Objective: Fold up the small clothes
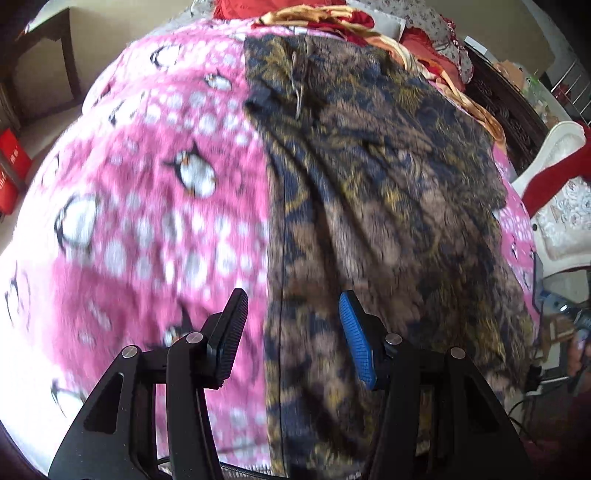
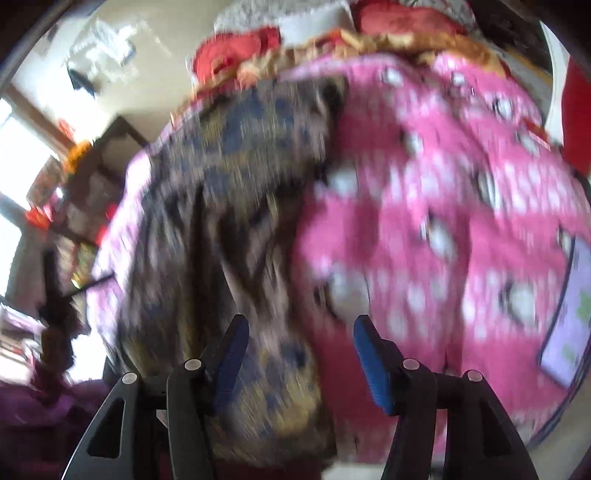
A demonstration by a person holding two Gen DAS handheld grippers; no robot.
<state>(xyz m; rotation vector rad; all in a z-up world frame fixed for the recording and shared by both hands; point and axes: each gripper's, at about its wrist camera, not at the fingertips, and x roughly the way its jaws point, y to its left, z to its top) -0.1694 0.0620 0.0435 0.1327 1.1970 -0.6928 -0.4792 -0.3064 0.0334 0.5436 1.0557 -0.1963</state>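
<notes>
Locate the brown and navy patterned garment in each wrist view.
Left wrist: the patterned garment fills the centre and right, running top to bottom.
Right wrist: it lies left of centre, blurred.
Shared landmark: the pink penguin blanket beneath it.

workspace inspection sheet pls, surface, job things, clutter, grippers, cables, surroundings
Surface: pink penguin blanket over a bed.
Job's things: brown patterned garment spread lengthwise on the blanket, wrinkled.
Clutter: red and gold bedding heaped at the far end.
Grippers: left gripper open, above the garment's left edge; right gripper open, above its right edge; neither holds cloth.
Cables: black cable beside the bed.
Surroundings: dark table, red box, white carved furniture.
</notes>
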